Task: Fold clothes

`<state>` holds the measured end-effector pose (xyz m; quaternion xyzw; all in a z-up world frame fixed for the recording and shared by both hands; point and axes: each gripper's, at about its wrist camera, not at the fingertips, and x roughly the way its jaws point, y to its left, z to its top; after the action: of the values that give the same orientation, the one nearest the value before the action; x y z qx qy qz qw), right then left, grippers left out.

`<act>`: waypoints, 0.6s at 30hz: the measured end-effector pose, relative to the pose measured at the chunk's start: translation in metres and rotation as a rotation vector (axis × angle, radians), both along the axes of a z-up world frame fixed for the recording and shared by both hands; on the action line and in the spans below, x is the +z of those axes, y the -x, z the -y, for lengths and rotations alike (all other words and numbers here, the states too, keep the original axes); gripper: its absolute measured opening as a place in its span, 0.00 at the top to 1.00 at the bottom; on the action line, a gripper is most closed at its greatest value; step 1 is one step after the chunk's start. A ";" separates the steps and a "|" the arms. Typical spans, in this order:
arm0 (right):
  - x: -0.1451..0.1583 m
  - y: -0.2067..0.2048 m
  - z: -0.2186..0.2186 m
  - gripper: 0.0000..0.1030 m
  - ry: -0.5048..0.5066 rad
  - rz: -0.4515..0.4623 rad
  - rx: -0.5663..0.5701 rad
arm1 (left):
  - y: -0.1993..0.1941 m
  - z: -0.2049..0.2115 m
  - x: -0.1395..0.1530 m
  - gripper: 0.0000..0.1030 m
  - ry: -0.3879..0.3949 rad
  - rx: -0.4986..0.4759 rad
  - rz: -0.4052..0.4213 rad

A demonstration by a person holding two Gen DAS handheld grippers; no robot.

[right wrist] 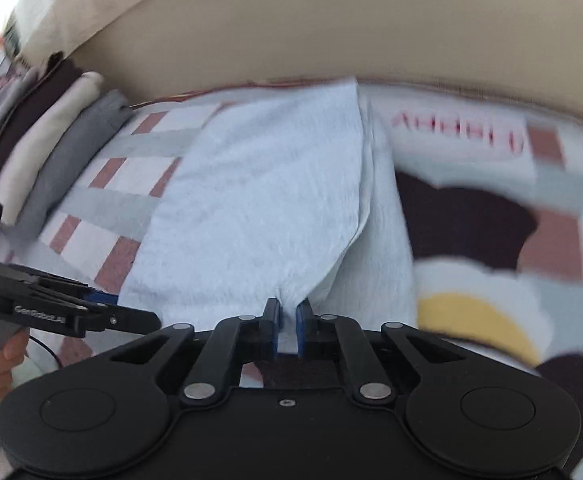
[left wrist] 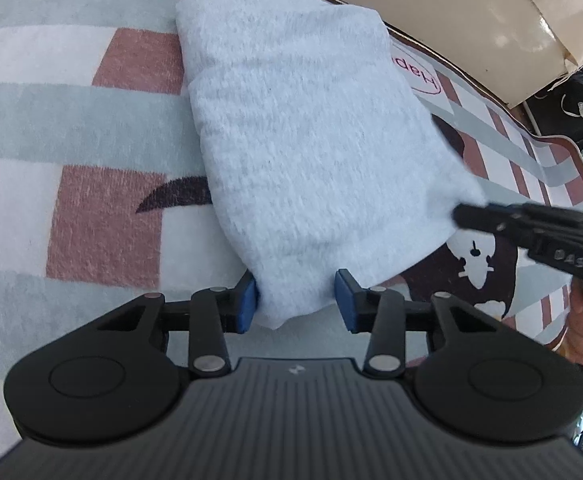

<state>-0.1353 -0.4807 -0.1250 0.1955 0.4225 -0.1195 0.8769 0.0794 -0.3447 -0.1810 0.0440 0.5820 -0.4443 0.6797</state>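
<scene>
I see the pale blue garment point(left wrist: 311, 140) lying folded into a narrow bundle on the checked blanket point(left wrist: 71, 128), its long axis running straight away from both claws. My left gripper point(left wrist: 297, 300) stands with jaws apart, straddling the near left corner without pinching it. My right gripper point(right wrist: 288, 326) is clamped on the near right corner, the cloth bunched between its pads. Both are at the near end, so I judge any further fold would carry that edge toward the far end. A stack of folded clothes point(right wrist: 51, 136) sits to the left.
</scene>
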 end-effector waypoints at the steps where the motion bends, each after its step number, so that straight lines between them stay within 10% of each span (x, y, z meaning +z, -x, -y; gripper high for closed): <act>1: 0.002 -0.001 -0.002 0.92 0.057 -0.022 0.012 | 0.001 0.000 -0.001 0.61 -0.002 -0.007 -0.022; 6: -0.023 -0.005 0.002 0.95 0.202 -0.136 0.048 | 0.010 0.005 -0.008 0.61 -0.018 -0.071 -0.133; 11: -0.018 -0.007 0.009 0.93 0.208 -0.149 0.036 | 0.013 -0.002 0.025 0.61 0.000 -0.123 0.060; 18: 0.004 0.008 0.033 0.49 0.079 0.017 -0.081 | -0.006 -0.007 0.031 0.57 0.053 -0.002 0.185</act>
<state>-0.1435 -0.5140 -0.1208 0.1788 0.4020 -0.1696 0.8819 0.0851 -0.3374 -0.1496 0.0674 0.5046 -0.4545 0.7310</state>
